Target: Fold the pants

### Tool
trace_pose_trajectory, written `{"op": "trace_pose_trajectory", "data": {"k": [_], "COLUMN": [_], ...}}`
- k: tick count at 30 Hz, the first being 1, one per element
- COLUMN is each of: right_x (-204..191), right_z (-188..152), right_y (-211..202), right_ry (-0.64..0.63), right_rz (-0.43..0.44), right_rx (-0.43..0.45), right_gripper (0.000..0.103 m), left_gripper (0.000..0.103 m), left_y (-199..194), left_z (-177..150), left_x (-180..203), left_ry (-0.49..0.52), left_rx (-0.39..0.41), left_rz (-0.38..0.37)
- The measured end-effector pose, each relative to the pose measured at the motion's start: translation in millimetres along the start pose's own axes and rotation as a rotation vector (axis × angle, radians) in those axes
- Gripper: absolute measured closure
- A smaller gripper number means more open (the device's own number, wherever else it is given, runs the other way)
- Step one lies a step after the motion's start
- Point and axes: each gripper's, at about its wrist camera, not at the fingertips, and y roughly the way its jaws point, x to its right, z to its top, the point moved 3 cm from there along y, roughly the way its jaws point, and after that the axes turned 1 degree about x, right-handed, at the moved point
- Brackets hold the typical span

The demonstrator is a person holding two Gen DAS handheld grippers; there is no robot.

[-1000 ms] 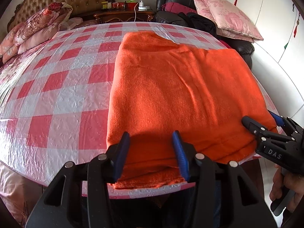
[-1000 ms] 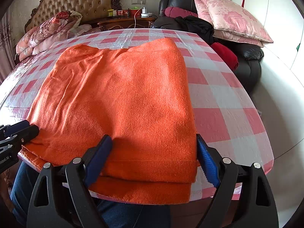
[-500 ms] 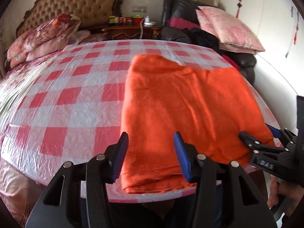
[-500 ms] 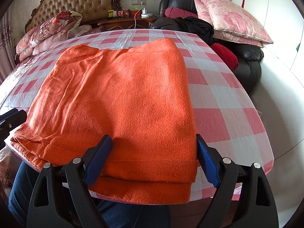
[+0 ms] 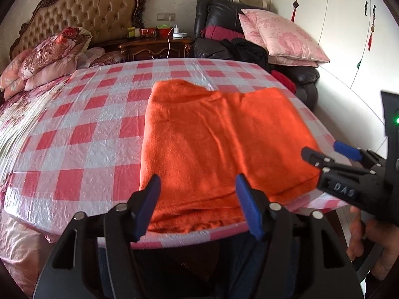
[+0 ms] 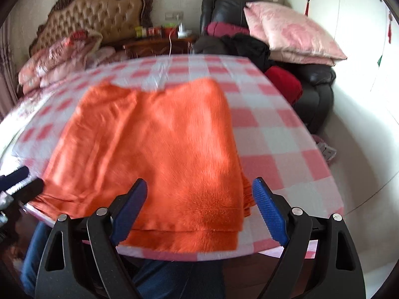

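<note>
The orange pants (image 5: 219, 139) lie folded in layers, flat on the red-and-white checked table (image 5: 82, 129), near edge at the table's front rim. They also show in the right wrist view (image 6: 159, 149). My left gripper (image 5: 198, 194) is open and empty, just above the pants' near left edge. My right gripper (image 6: 199, 199) is open and empty, over the near right corner of the pants, and shows from the side in the left wrist view (image 5: 326, 155). The left gripper's tips show at the left edge of the right wrist view (image 6: 22, 182).
A bed with a tufted headboard (image 5: 82, 12) and floral quilts (image 5: 45, 59) lies behind left. A wooden nightstand (image 5: 154, 44) and a black leather chair with pink pillows (image 5: 281, 35) stand at the back. My legs are below the table's front edge.
Both grippers have pulled back and up from the pants' near edge. The left one opened wider and let go of the fabric. The pants lie further from the cameras.
</note>
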Motion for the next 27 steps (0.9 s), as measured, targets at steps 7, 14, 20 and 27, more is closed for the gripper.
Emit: {"op": "trace_pose_trajectory", "data": {"k": [7, 14, 20, 27], "right_x": [-3, -5, -2, 1], "right_z": [6, -1, -3, -6], "right_y": [-51, -72, -74, -71], "right_ry": [0.006, 0.003, 0.009, 0.017], "right_rz": [-0.014, 0.004, 0.003, 0.002], "right_rx": [0.022, 0.032, 0.032, 0.022], "right_gripper": [0.015, 0.015, 0.015, 0.015], "left_gripper": [0.005, 0.002, 0.002, 0.002], "left_y": [-33, -51, -60, -58], "left_z": [5, 9, 13, 14], "left_x": [5, 9, 14, 10], "left_ry": [-0.050, -0.052, -0.047, -0.079], "left_rx": [0.012, 0.033, 0.070, 0.065], "left_rz": [0.044, 0.043, 0.071, 0.080]}}
